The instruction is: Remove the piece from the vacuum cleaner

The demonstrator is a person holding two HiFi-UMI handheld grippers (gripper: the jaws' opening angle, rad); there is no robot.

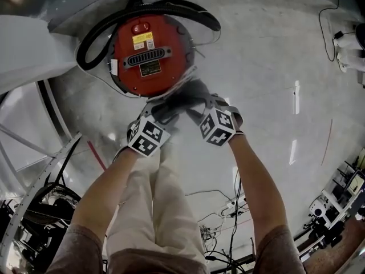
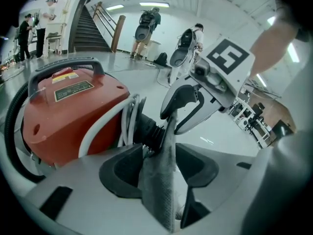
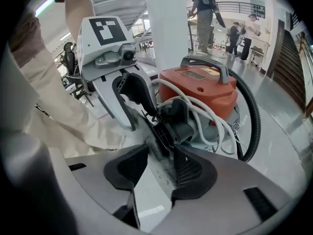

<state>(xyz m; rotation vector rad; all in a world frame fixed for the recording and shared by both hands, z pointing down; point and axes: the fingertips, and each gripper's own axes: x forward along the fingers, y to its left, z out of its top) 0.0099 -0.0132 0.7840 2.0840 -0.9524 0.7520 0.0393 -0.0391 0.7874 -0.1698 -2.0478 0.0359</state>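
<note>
Two grippers, one part. Far left in the head view, a black hose (image 1: 85, 47) loops round the red vacuum cleaner (image 1: 149, 39). The vacuum sits on the grey floor (image 1: 274, 67) with its handle and label on top. A white cord (image 3: 208, 114) wraps its front.

Left gripper (image 2: 159, 166): jaws narrow, pads against both faces of the grey piece (image 2: 157, 180), which runs edge-on between them. The piece is flat and sticks out of a black ribbed connector (image 2: 149, 131) on the vacuum's near side. It's plugged in, not off yet.

Right gripper (image 3: 160, 166): jaws narrow too, with the same piece between its pads. The textured face lies flat on the right-hand pad, and the other pad looks to touch the opposite side.

The grippers come at the piece from opposite sides with their tips nearly meeting. Their marker cubes sit side by side above the person's legs.

Far right, white equipment (image 1: 349, 59) stands at the frame edge, well apart from the vacuum.
</note>
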